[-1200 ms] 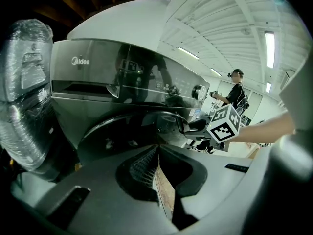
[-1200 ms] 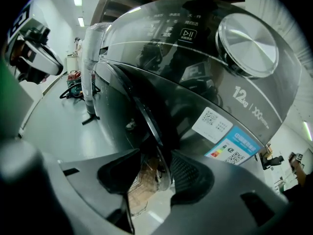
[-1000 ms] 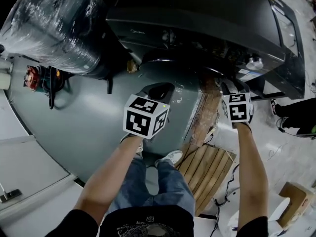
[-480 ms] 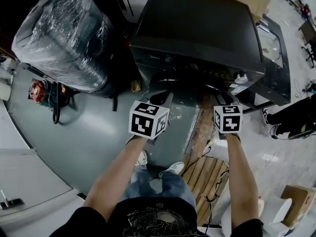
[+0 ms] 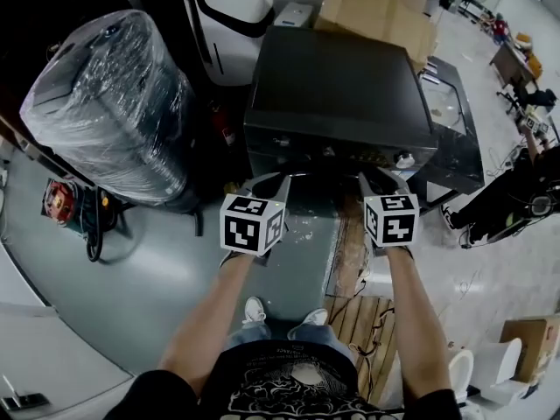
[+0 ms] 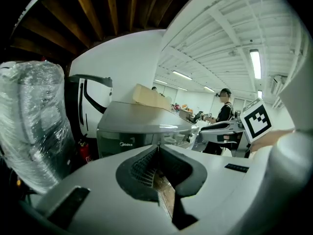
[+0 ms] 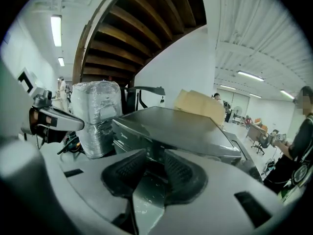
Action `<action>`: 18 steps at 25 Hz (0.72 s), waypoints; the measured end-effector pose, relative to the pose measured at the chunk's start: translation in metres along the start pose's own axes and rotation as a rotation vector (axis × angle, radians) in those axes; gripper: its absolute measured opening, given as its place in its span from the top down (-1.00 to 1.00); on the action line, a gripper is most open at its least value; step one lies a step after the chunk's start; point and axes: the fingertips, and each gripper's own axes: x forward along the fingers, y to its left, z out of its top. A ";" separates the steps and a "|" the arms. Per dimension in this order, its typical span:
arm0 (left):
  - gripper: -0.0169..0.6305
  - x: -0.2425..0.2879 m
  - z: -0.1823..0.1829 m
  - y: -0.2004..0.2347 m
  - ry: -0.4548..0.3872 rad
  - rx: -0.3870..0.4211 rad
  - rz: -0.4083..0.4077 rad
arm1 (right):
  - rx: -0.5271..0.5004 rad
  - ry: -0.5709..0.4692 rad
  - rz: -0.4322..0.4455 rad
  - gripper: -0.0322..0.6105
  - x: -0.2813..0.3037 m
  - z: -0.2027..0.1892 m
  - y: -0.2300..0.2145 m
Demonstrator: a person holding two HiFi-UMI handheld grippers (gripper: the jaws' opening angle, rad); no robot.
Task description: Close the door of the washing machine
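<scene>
Closest of all are the person's white shoes (image 5: 254, 309) on the grey floor (image 5: 149, 269). A wooden pallet (image 5: 367, 318) lies just beside the right shoe. Two bare arms reach forward, and each hand holds a gripper. Each gripper has a cube (image 5: 252, 224) with black and white squares on top. The left gripper (image 6: 157, 152) has its jaws together with the tips touching, and nothing is between them. The right gripper (image 7: 154, 160) has its jaws apart, and they are closing. Only the floor shows in the gap, so it holds nothing. Both grippers are up in the air, side by side, and they point at the washing machine (image 5: 337, 86) but stay apart from it. The washing machine is a dark box with a flat top, right ahead of the grippers. Its front is seen from high above, so I cannot tell if its door is open or shut. To its left stands a big round thing wrapped in shiny plastic (image 5: 109, 103). A small red fire extinguisher (image 6: 85, 152) stands between the two. Behind them is a white machine with a black stripe (image 5: 229, 11). Next to that are brown cardboard boxes (image 5: 376, 7). Far off on the right stands a person in dark clothes (image 6: 226, 114).
</scene>
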 end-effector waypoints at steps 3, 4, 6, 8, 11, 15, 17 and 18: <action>0.86 -0.020 0.016 0.009 -0.029 0.037 -0.012 | 0.024 -0.039 -0.025 0.54 -0.018 0.023 0.019; 0.86 -0.025 0.021 0.013 -0.035 0.046 -0.018 | 0.034 -0.054 -0.036 0.54 -0.024 0.030 0.026; 0.86 -0.035 0.030 0.020 -0.046 0.058 -0.031 | 0.055 -0.086 -0.053 0.55 -0.037 0.046 0.040; 0.86 -0.047 0.036 0.027 -0.056 0.068 -0.038 | 0.067 -0.113 -0.059 0.56 -0.048 0.058 0.056; 0.86 -0.062 0.044 0.035 -0.078 0.096 -0.044 | 0.078 -0.150 -0.064 0.58 -0.059 0.072 0.076; 0.86 -0.079 0.057 0.047 -0.113 0.123 -0.046 | 0.111 -0.205 -0.060 0.64 -0.071 0.090 0.097; 0.86 -0.084 0.060 0.055 -0.119 0.126 -0.048 | 0.108 -0.217 -0.058 0.68 -0.074 0.095 0.106; 0.86 -0.086 0.061 0.057 -0.120 0.124 -0.050 | 0.109 -0.222 -0.056 0.70 -0.075 0.097 0.109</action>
